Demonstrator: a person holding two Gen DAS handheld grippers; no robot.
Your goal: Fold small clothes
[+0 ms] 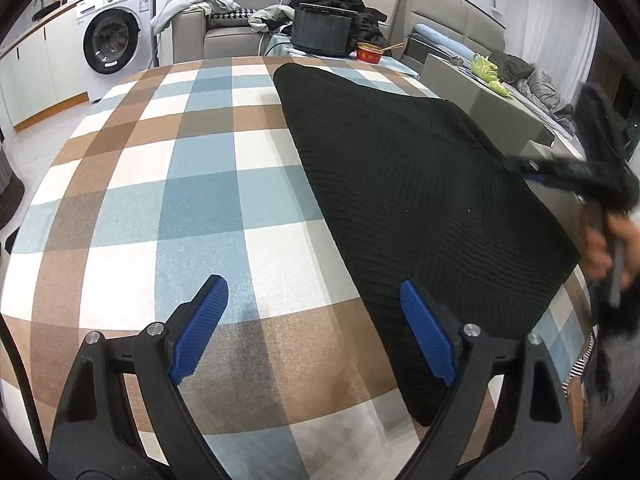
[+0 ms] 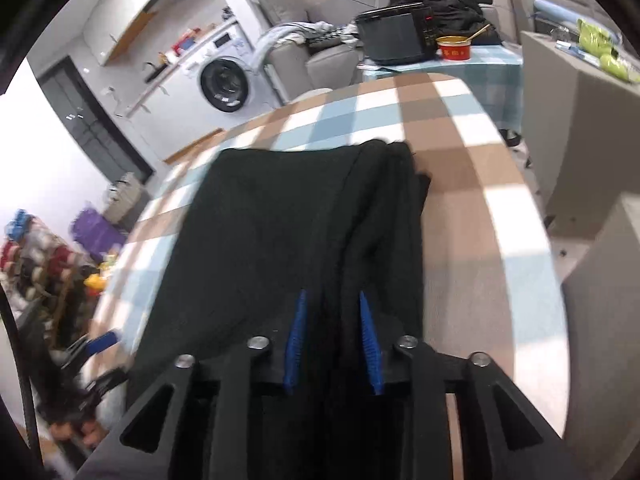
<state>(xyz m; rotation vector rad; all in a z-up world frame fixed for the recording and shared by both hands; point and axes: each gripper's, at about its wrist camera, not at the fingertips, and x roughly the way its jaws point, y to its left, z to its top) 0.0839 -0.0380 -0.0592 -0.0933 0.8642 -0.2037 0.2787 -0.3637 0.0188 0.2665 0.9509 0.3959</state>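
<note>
While the big table point(image 1: 160, 184) with its brown, blue and white checked cloth fills most of both views, the job in hand looks like the middle of a fold. On that cloth lies the black knit garment point(image 1: 400, 184), the thing to be folded. It sits toward the right part of the table in the left wrist view, mostly flat, with one layer already lying over another along its right edge in the right wrist view. The step now seems to be a change of grip on that edge, so that the next flap can be carried over. The right gripper point(image 2: 332, 340) is right at the near edge of the garment. Its two blue pads point(image 2: 294, 344) stand a little apart, with dark cloth lying between them. The picture is blurred there, so I cannot tell if the pads are pressing the cloth or have let it go. The left gripper point(image 1: 316, 320) hangs over the near part of the table with its jaws spread wide and nothing between them. Its right pad is over the near corner of the garment, and its left pad is over bare cloth. I think the next move calls for a firm pinch on the edge with the right gripper, and for the left gripper to come down and take the near corner. Then both can lift together, keep the layers even, and lay the flap flat so that the edges line up.
</note>
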